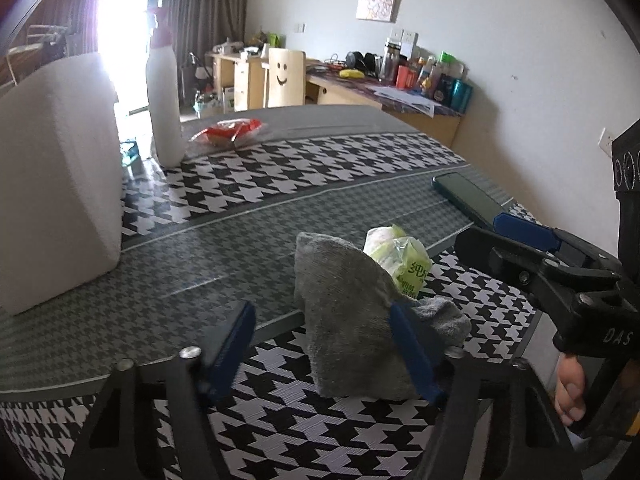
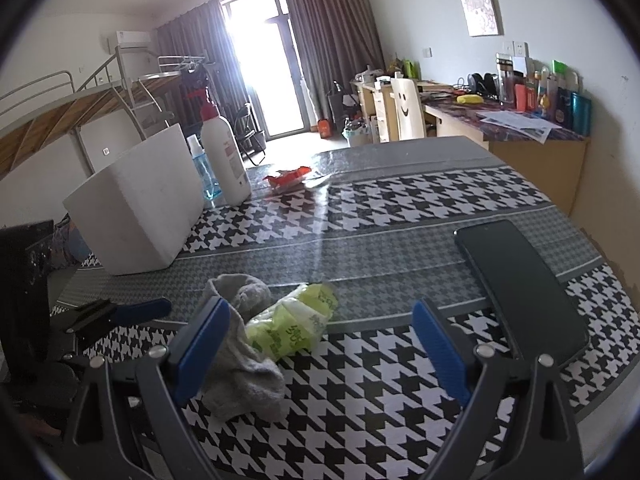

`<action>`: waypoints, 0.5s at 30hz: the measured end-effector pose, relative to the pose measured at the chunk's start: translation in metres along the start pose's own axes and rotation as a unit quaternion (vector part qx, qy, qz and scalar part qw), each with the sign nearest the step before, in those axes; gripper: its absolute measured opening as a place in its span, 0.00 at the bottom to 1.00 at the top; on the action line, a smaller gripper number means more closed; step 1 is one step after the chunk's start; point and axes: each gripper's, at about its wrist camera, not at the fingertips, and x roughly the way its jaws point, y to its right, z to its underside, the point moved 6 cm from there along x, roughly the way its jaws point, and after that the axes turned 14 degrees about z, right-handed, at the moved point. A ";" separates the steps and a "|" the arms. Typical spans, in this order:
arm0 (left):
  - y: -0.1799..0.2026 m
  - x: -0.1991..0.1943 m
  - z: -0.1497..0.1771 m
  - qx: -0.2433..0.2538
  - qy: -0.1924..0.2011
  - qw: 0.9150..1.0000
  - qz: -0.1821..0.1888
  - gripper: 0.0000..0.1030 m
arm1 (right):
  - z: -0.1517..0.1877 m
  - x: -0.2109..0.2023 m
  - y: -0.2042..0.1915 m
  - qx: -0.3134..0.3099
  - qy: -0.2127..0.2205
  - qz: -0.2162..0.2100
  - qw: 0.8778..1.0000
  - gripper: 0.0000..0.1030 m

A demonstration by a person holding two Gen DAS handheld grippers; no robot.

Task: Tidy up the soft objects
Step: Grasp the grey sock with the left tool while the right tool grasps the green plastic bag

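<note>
My left gripper [image 1: 320, 344] stands partly spread around the grey sock [image 1: 344, 312], which lies crumpled on the houndstooth table [image 1: 360, 168] just in front of me, touching a green plastic packet [image 1: 400, 264]. My right-side pad lies against the sock's folds; the other pad stands clear, so I judge nothing is clamped, though the cloth hides the contact. My right gripper [image 2: 320, 352] hangs wide and empty over the packet, the sock beside its left finger. The sock looks light, limp and likely to sag, so I would pinch its bunched middle, clear of the crinkly, slippery packet.
</note>
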 end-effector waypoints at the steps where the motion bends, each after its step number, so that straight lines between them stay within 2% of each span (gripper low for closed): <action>1: 0.001 0.003 0.001 -0.001 -0.005 1.000 0.009 0.61 | 0.001 0.001 -0.001 -0.001 -0.002 -0.001 1.000 0.92; 2: 0.001 0.003 0.002 -0.001 -0.007 1.000 0.015 0.53 | 0.001 0.002 -0.002 -0.002 -0.005 -0.003 1.000 0.92; 7: 0.002 0.008 0.004 0.000 -0.018 1.000 0.025 0.37 | 0.006 0.009 -0.009 -0.010 -0.020 -0.019 1.000 0.92; 15: -0.001 0.015 0.006 -0.005 -0.029 0.999 0.029 0.27 | 0.010 0.019 -0.015 -0.020 -0.039 -0.026 0.999 0.92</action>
